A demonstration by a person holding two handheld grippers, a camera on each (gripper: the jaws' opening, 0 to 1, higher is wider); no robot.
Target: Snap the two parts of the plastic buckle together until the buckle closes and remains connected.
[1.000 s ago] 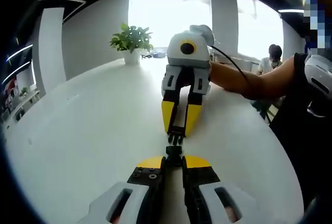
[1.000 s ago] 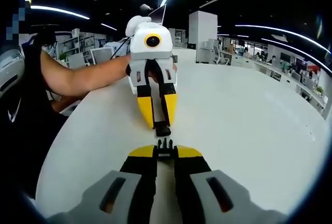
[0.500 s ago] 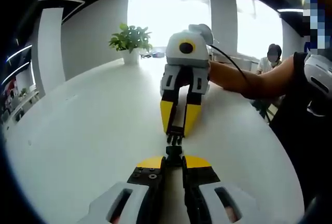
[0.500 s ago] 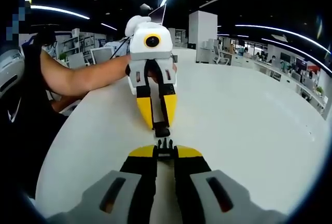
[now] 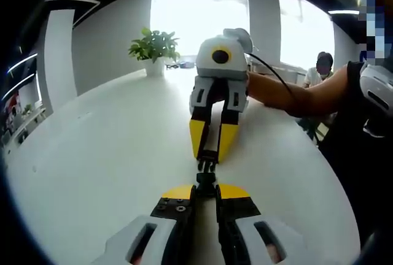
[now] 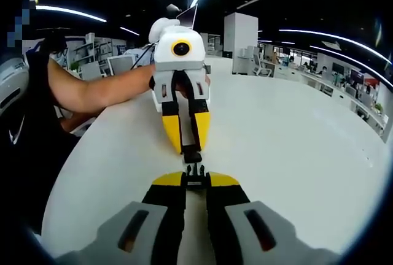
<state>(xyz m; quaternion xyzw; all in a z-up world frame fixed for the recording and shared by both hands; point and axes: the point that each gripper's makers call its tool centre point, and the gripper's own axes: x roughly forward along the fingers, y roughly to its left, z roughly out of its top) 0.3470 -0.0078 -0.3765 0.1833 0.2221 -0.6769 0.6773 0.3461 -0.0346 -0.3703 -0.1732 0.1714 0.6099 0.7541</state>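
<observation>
Over a white round table (image 5: 92,154), my two grippers face each other tip to tip. My left gripper (image 5: 206,190) is shut on the black socket half of the buckle (image 5: 206,180). My right gripper (image 5: 209,153) comes in from the far side, shut on the black pronged half (image 5: 207,164). In the right gripper view, the right gripper (image 6: 195,183) holds the pronged half (image 6: 195,172), prongs forward. Just beyond them the left gripper (image 6: 191,148) holds the socket half (image 6: 192,154). The prongs line up with the socket's mouth, a small gap or bare contact between them.
A potted plant (image 5: 155,47) stands at the table's far edge by a bright window. The person's bare forearm (image 5: 288,93) reaches across the right side, and the other forearm (image 6: 92,90) shows in the right gripper view. A seated person (image 5: 320,69) is behind. Office desks (image 6: 344,87) lie beyond.
The two grippers have edged slightly toward each other, so the gap between the prongs and the socket is a little smaller. Both stay shut on their halves.
</observation>
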